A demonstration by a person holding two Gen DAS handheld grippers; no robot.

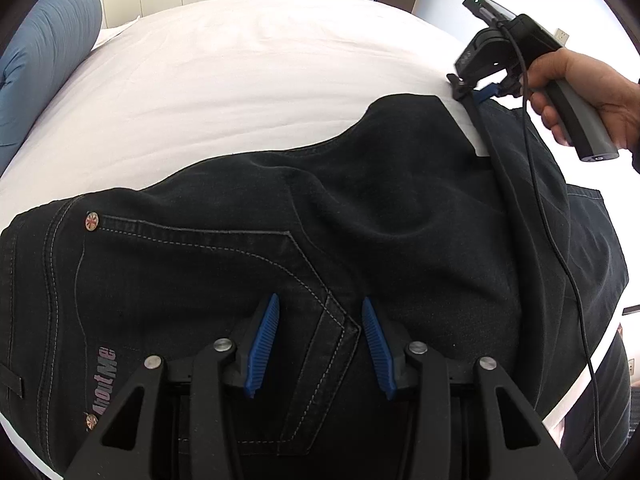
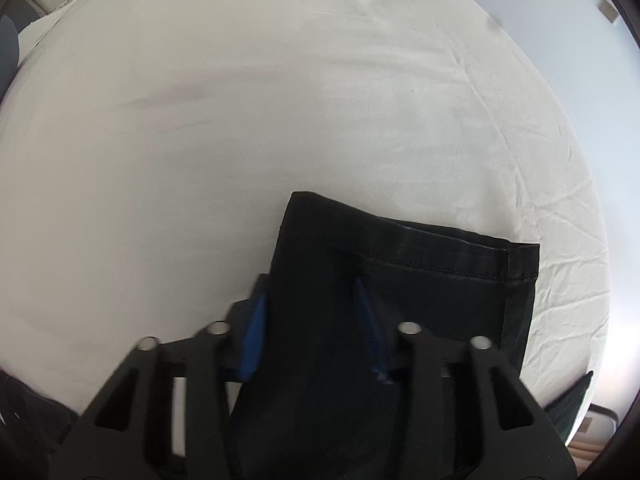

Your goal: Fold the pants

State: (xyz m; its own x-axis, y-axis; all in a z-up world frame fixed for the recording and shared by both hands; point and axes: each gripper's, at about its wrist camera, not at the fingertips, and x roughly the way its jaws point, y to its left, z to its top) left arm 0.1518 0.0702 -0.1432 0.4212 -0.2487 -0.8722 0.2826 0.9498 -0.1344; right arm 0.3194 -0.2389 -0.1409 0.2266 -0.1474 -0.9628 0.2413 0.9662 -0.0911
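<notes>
The pants [image 1: 280, 240] lie on a white bed [image 1: 240, 80], dark and soft, with pale stitching on the seat. Far left, at nine o'clock, a blue pillow [image 1: 48, 60] rests on the bed. Next come a shiny stud [image 1: 91, 222] and small letters by a pocket. The left gripper [image 1: 320, 344] points down over the pocket seam at six o'clock. Its blue fingers [image 1: 264, 344] stand apart with the seam between them, and I cannot tell if they press the cloth. I think it is there to keep the top of the pants in place. Over at two o'clock, a hand [image 1: 592, 96] holds the right gripper [image 2: 312, 332] at the leg end [image 2: 400, 264]. Its fingers sit on either side of a fold of leg cloth and look clamped on it, likely so the leg can be folded across. The hem is neat and flat.
</notes>
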